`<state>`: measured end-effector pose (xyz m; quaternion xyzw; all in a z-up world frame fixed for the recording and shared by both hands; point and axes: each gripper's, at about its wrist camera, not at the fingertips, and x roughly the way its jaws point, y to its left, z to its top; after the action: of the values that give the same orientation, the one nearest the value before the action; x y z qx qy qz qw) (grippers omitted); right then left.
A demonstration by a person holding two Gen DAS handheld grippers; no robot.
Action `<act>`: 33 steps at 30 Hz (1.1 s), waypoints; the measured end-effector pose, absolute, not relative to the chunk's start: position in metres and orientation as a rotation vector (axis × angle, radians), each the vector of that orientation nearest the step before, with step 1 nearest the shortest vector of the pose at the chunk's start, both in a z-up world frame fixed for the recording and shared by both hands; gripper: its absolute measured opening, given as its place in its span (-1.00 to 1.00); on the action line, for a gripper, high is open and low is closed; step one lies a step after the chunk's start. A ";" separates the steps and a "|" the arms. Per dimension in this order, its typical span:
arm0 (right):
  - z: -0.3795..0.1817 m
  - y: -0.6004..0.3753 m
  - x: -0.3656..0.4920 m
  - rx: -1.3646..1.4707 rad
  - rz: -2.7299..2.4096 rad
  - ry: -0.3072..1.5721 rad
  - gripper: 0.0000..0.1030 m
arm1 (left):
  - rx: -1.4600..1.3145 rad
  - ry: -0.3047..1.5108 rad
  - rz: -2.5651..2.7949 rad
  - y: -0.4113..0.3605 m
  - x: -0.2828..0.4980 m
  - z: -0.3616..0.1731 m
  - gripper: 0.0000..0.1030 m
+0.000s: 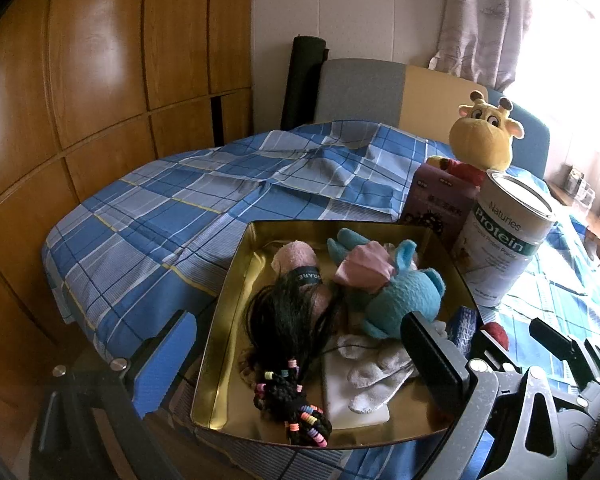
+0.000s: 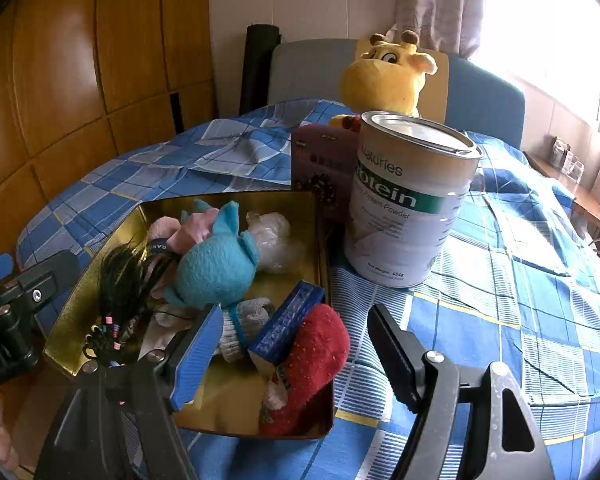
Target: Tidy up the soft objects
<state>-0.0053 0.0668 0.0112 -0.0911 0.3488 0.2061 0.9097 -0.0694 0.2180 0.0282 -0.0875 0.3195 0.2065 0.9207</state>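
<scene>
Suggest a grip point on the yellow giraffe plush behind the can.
Probably the giraffe plush by its head, from above: it sits upright behind the protein can and purple box, which hide its body. The soft head should compress between open jaws.

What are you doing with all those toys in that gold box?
A person holds a gripper in each hand over a gold tin tray on the bed. Both the left gripper and right gripper are open and hold nothing. The tray holds a blue plush toy, a black braided wig, a white glove and a red strawberry plush. The yellow giraffe plush sits outside.
</scene>
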 end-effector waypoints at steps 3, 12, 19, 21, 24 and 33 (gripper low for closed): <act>0.011 0.067 -0.005 -0.187 0.425 0.719 0.47 | -0.180 0.656 0.425 0.218 -0.070 0.029 0.99; 0.012 0.067 -0.006 -0.184 0.423 0.719 0.47 | -0.176 0.655 0.427 0.218 -0.070 0.029 0.99; 0.012 0.066 -0.006 -0.178 0.420 0.719 0.47 | -0.175 0.656 0.428 0.217 -0.071 0.029 0.99; 0.012 0.065 -0.006 -0.179 0.419 0.719 0.47 | -0.175 0.657 0.427 0.217 -0.071 0.029 0.99; 0.012 0.066 -0.006 -0.176 0.416 0.719 0.47 | -0.172 0.656 0.428 0.217 -0.072 0.029 0.99; 0.013 0.065 -0.006 -0.176 0.417 0.720 0.47 | -0.166 0.661 0.422 0.215 -0.071 0.030 0.99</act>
<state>-0.0064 0.0653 0.0126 -0.0852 0.3493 0.2024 0.9109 -0.0715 0.2148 0.0297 -0.0810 0.3216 0.2052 0.9208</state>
